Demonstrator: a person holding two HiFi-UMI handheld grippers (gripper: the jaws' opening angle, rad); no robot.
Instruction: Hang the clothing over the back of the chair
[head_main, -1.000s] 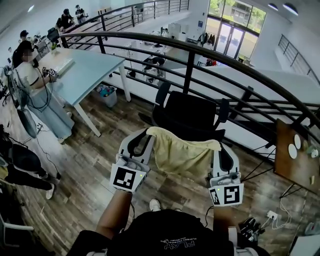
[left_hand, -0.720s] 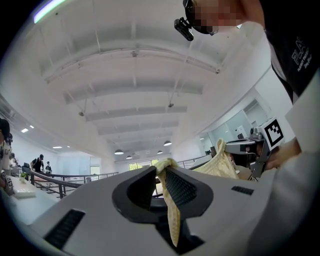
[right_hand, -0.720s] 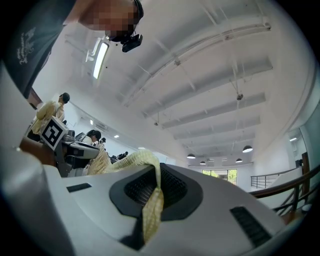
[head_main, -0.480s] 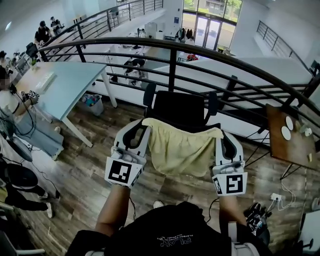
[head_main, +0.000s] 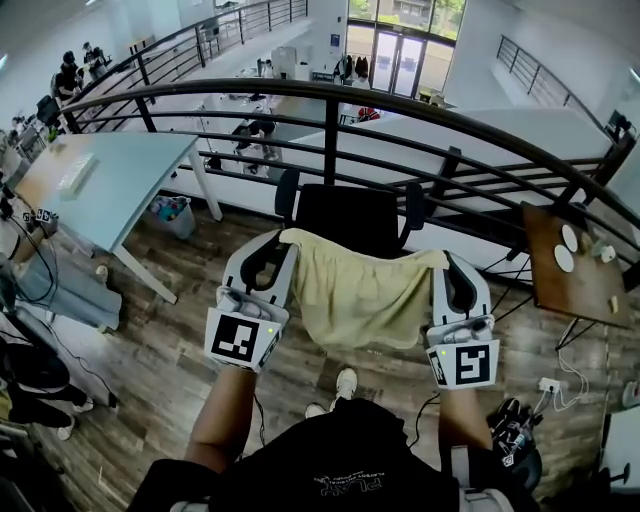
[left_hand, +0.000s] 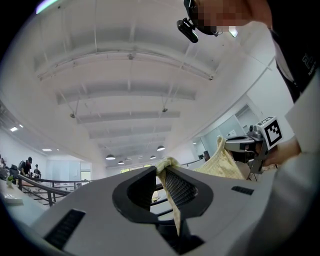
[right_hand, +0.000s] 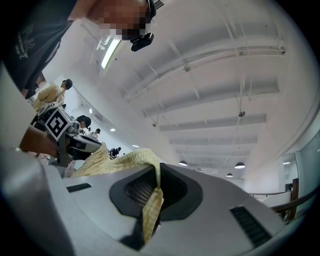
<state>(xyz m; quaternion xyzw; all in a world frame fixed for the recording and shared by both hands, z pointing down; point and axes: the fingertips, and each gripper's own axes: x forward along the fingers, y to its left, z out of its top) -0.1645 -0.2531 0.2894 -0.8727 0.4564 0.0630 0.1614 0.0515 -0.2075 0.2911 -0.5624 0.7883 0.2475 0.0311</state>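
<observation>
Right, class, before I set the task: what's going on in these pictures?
A person holds tongs in each hand, with a yellow garment stretched between them. The left tongs pinch one top corner and the right tongs pinch the other, so it hangs spread like a curtain. A black chair stands beyond it, by the railing. The garment is not yet draped over the chair's back.

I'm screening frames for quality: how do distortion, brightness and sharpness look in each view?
Head view: fisheye bends the railing; sharp, evenly lit. Left gripper view: dark round vignette, washed-out ceiling, clothing crisp. Right gripper view: same vignette, strip light glaring.
</observation>
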